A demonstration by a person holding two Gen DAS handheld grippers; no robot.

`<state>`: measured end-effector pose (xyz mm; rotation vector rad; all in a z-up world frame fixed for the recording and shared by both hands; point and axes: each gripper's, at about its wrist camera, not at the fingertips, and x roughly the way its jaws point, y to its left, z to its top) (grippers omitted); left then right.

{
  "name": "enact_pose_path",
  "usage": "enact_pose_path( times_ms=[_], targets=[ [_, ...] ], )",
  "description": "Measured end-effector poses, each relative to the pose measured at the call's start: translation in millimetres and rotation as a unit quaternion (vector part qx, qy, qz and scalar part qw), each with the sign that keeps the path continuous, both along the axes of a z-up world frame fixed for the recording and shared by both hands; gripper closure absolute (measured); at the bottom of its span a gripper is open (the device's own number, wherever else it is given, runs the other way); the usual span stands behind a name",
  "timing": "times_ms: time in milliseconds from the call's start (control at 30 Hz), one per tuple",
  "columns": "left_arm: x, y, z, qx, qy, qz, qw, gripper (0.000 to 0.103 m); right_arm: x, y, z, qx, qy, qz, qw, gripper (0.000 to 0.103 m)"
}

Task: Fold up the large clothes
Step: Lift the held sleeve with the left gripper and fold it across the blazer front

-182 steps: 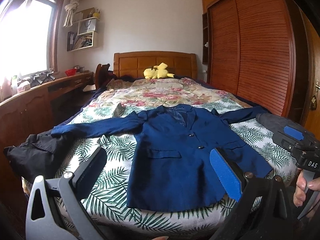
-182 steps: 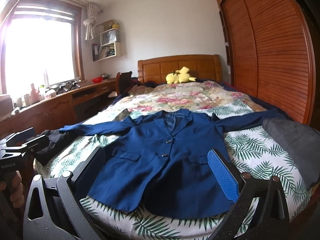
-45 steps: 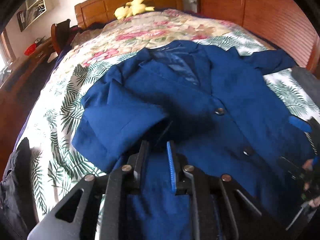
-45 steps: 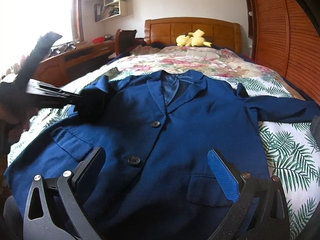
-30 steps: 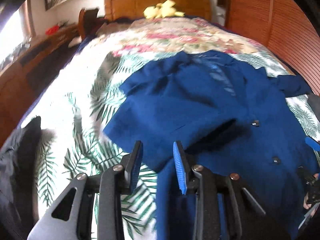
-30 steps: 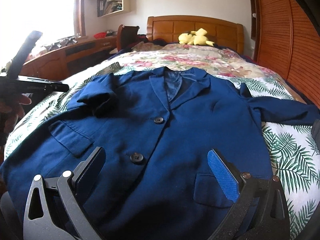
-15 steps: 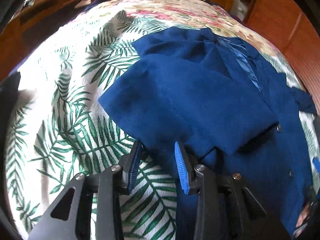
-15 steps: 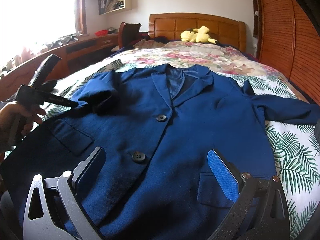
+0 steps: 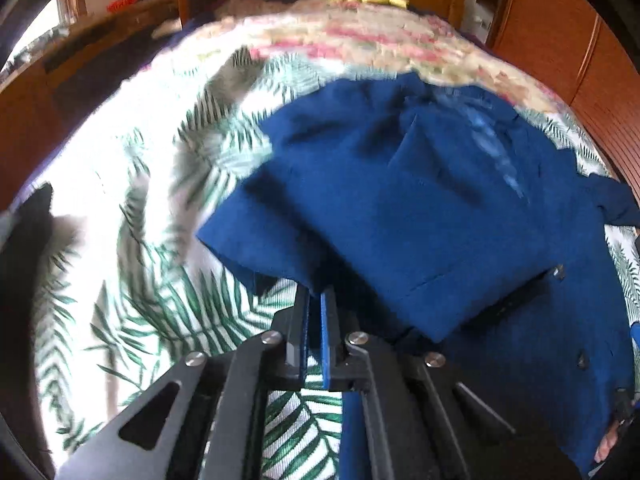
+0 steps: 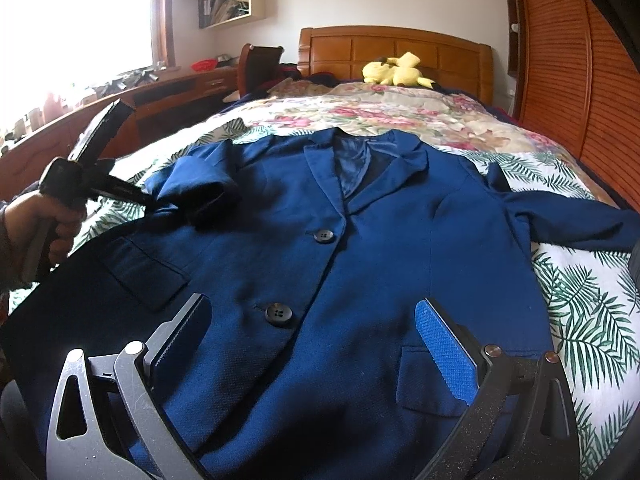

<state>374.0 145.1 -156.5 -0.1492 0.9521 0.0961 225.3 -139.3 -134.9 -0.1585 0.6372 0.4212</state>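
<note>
A navy blue blazer [image 10: 360, 248] lies face up on the bed [image 10: 592, 304], collar toward the headboard. Its left sleeve [image 9: 400, 220] is folded over onto the chest; in the right wrist view the sleeve [image 10: 196, 188] shows as a rolled lump. My left gripper [image 9: 314, 300] is shut on the blazer's left edge just under that folded sleeve; it also shows in the right wrist view [image 10: 148, 200]. My right gripper [image 10: 312, 332] is open and empty, hovering over the blazer's lower front near the bottom button [image 10: 279, 314]. The right sleeve [image 10: 572, 216] lies stretched out to the right.
A yellow plush toy [image 10: 394, 70] sits by the wooden headboard [image 10: 396, 50]. A wooden desk [image 10: 160, 92] and chair [image 10: 260, 64] stand left of the bed. Wooden wardrobe doors [image 10: 568, 60] run along the right. Dark clothing [image 9: 24, 240] hangs at the bed's left edge.
My left gripper has closed its jaws onto the blazer's left edge below the folded sleeve. The right gripper has barely moved and stays open.
</note>
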Motion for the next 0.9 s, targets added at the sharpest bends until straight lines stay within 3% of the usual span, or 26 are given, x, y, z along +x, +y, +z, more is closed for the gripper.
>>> enact_pose_path(
  times_ms=[133,467,700,900],
  targets=[
    [-6.0,-22.9,42.3,0.036,-0.048,-0.016,0.9981,0.103,-0.9,-0.7,1.2,0.004,-0.002,0.001,1.0,0.0],
    [-18.9,-119.7,142.5,0.044,-0.129,-0.114,0.9842,0.103,-5.1,-28.0,23.3,0.022,-0.022,-0.017,0.999,0.0],
    [-53.2,-174.9,168.6,0.036,-0.157,-0.174,0.9716,0.103,-15.8,-58.4,46.0,0.05,-0.042,-0.041,0.997,0.0],
    [-78.9,-183.8,160.8,0.041,-0.147,-0.179,0.9719,0.103,-15.0,-67.8,51.0,0.053,-0.049,-0.05,0.996,0.0]
  ],
)
